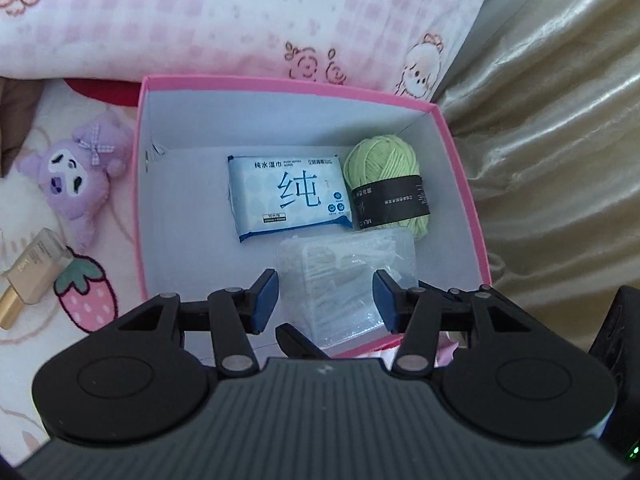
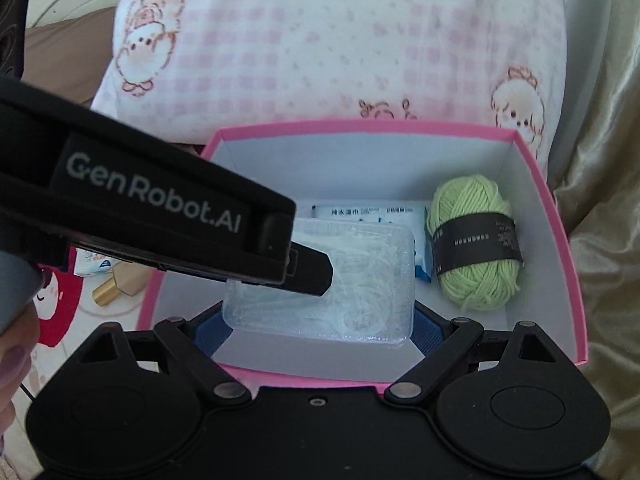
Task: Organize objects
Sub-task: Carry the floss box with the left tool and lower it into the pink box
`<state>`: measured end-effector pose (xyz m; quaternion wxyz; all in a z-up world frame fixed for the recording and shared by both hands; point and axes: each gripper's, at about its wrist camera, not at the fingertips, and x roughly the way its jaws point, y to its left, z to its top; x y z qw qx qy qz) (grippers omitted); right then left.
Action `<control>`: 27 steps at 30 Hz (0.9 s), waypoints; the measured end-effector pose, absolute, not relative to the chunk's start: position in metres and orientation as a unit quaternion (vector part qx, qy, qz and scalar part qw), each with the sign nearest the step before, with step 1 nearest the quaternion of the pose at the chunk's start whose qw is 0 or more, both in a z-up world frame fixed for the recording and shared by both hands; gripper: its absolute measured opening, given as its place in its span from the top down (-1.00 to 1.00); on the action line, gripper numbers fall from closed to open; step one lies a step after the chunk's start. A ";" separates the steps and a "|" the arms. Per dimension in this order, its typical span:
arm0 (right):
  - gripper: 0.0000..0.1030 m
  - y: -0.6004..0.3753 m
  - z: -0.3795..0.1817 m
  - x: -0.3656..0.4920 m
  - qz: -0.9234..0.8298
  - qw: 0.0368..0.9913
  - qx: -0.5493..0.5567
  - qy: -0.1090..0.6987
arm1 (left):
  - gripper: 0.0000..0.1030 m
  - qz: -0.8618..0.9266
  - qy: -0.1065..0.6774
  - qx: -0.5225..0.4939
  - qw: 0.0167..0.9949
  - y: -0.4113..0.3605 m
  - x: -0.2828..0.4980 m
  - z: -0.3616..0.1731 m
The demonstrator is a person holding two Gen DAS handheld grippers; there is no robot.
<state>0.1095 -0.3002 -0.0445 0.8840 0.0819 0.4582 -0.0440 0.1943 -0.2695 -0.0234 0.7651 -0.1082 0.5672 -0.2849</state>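
A pink box with a white inside holds a blue-and-white wipes pack and a green yarn ball. My right gripper is shut on a clear plastic case, its blue pads against the two short ends, over the near part of the box. My left gripper hangs open just above that case, its pads not touching it. In the right wrist view one of its fingers crosses over the case.
A pink checked pillow lies behind the box and gold satin cloth to its right. Left of the box are a purple plush toy and a gold tube with its carton. A hand shows at the left edge.
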 end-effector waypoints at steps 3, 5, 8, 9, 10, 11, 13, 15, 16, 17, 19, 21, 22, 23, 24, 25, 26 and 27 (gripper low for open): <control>-0.81 -0.317 -0.063 0.122 -0.039 0.870 0.097 0.482 | 0.04 -0.277 0.587 -0.112 0.752 -0.283 0.207 -0.043; -0.81 -0.325 -0.072 0.130 -0.026 0.862 0.111 0.494 | 0.05 -0.271 0.587 -0.107 0.755 -0.283 0.208 -0.050; -0.81 -0.329 -0.080 0.135 -0.018 0.857 0.124 0.499 | 0.04 -0.272 0.577 -0.090 0.765 -0.286 0.209 -0.054; -0.81 -0.328 -0.083 0.137 -0.018 0.858 0.117 0.500 | 0.04 -0.274 0.577 -0.087 0.764 -0.287 0.211 -0.056; -0.81 -0.329 -0.085 0.138 -0.020 0.859 0.114 0.499 | 0.04 -0.274 0.579 -0.087 0.763 -0.289 0.215 -0.059; -0.81 -0.330 -0.088 0.139 -0.021 0.858 0.115 0.500 | 0.04 -0.272 0.582 -0.091 0.761 -0.289 0.218 -0.062; -0.81 -0.336 -0.095 0.145 -0.021 0.853 0.125 0.507 | 0.04 -0.268 0.588 -0.097 0.757 -0.291 0.224 -0.070; -0.82 -0.340 -0.100 0.151 -0.019 0.845 0.125 0.520 | 0.03 -0.261 0.598 -0.106 0.750 -0.293 0.229 -0.080; -0.82 -0.340 -0.104 0.154 -0.014 0.839 0.119 0.530 | 0.03 -0.256 0.605 -0.110 0.746 -0.293 0.231 -0.084; -0.82 -0.340 -0.107 0.157 -0.009 0.835 0.111 0.538 | 0.03 -0.250 0.611 -0.116 0.742 -0.293 0.232 -0.089; -0.82 -0.339 -0.112 0.160 -0.006 0.830 0.098 0.548 | 0.08 -0.236 0.616 -0.124 0.741 -0.295 0.233 -0.096; -0.82 -0.337 -0.114 0.160 0.001 0.827 0.090 0.555 | 0.09 -0.230 0.611 -0.117 0.748 -0.298 0.232 -0.098; -0.82 -0.336 -0.114 0.160 0.002 0.828 0.084 0.554 | 0.10 -0.229 0.607 -0.115 0.752 -0.300 0.232 -0.099; -0.82 -0.336 -0.114 0.159 0.004 0.829 0.079 0.553 | 0.14 -0.230 0.605 -0.107 0.755 -0.302 0.232 -0.099; -0.81 -0.336 -0.114 0.159 0.006 0.831 0.076 0.551 | 0.27 -0.232 0.602 -0.093 0.758 -0.305 0.232 -0.099; -0.81 -0.337 -0.113 0.158 0.005 0.833 0.073 0.548 | 0.29 -0.231 0.599 -0.085 0.762 -0.307 0.232 -0.100; -0.79 -0.337 -0.113 0.158 0.001 0.836 0.069 0.544 | 0.29 -0.229 0.596 -0.086 0.765 -0.308 0.232 -0.100; -0.74 -0.338 -0.112 0.157 -0.001 0.840 0.069 0.538 | 0.30 -0.228 0.592 -0.088 0.768 -0.308 0.232 -0.099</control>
